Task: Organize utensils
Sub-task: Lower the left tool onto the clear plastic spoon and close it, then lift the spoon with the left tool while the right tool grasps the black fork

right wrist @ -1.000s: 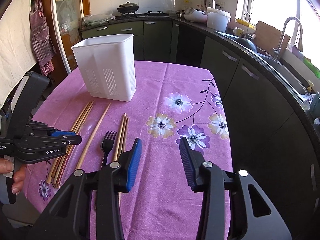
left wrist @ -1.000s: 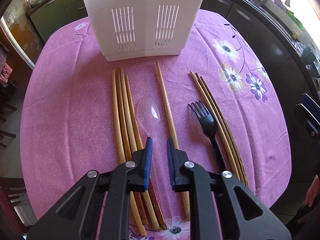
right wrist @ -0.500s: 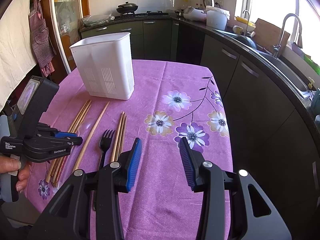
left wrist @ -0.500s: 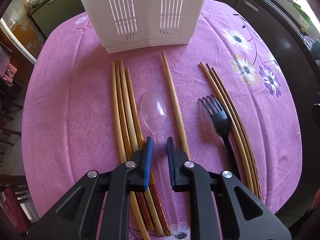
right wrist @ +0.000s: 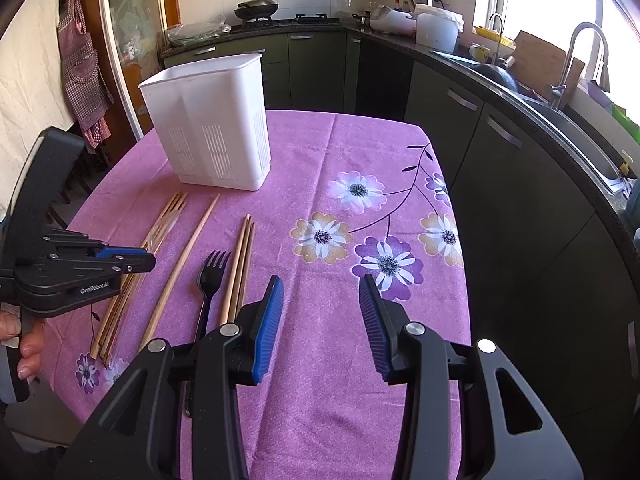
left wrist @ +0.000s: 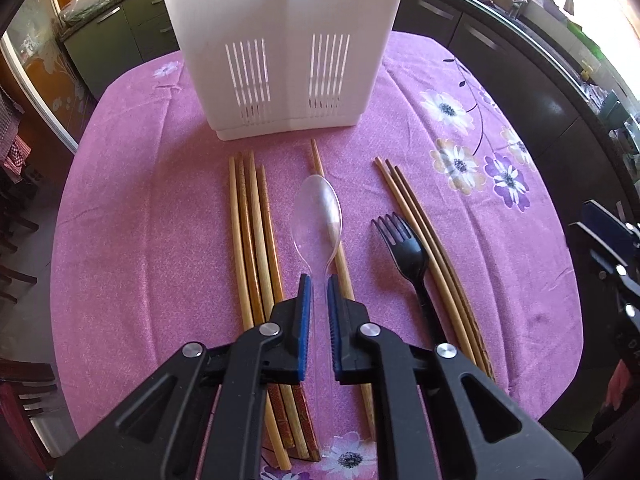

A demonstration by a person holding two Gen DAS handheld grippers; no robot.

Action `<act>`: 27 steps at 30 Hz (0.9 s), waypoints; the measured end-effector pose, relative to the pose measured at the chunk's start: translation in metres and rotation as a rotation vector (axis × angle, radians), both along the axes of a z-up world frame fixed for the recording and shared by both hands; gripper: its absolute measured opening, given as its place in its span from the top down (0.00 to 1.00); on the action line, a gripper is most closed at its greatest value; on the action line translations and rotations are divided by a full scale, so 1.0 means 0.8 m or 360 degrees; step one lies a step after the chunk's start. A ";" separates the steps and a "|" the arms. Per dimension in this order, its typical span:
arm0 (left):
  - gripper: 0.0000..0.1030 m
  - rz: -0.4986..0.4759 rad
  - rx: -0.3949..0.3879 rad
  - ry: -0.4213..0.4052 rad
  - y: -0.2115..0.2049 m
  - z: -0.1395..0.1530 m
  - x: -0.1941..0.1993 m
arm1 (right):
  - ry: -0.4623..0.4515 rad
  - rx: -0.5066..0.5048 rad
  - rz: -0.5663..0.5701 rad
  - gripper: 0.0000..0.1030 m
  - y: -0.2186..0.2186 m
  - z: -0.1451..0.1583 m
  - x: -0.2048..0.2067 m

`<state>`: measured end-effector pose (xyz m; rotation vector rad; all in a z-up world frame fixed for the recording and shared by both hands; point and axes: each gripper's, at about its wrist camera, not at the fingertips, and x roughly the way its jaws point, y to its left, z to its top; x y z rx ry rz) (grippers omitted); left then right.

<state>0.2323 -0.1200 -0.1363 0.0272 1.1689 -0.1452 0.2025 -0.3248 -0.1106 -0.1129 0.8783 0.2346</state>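
My left gripper (left wrist: 317,280) is shut on the handle of a clear plastic spoon (left wrist: 318,216) and holds it lifted off the cloth, bowl pointing toward the white slotted utensil holder (left wrist: 280,48). Several wooden chopsticks (left wrist: 252,232) lie left of it, a single chopstick (left wrist: 344,272) lies under the spoon, and a black plastic fork (left wrist: 404,248) lies beside more chopsticks (left wrist: 428,240) on the right. My right gripper (right wrist: 320,292) is open and empty above the cloth, right of the fork (right wrist: 210,276). The left gripper (right wrist: 136,258) and the holder (right wrist: 212,136) show there too.
The purple flowered tablecloth (right wrist: 360,152) covers a rounded table. Dark kitchen cabinets and a sink (right wrist: 560,120) run along the right. A chair (left wrist: 16,240) stands at the table's left side.
The left gripper has lifted the clear spoon off the cloth and tilted up toward the holder. The right gripper has stayed open and nearly still.
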 end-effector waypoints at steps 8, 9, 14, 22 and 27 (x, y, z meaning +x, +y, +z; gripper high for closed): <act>0.92 0.0037 -0.0137 -0.0305 0.036 0.072 -0.053 | 0.0106 -0.0078 0.0114 0.61 0.036 -0.025 0.007; 0.92 0.0043 -0.0147 -0.0337 0.043 0.078 -0.062 | 0.0121 -0.0081 0.0131 0.61 0.042 -0.028 0.008; 0.92 0.0068 -0.0147 -0.0484 0.066 0.106 -0.090 | 0.0229 -0.0044 0.0239 0.67 0.073 -0.046 0.014; 0.92 0.0110 -0.0137 -0.0539 0.100 0.117 -0.103 | 0.0417 0.0011 0.0322 0.78 0.114 -0.077 0.028; 0.92 0.0115 -0.0138 -0.0520 0.109 0.108 -0.103 | 0.0469 -0.0002 0.0328 0.82 0.129 -0.086 0.037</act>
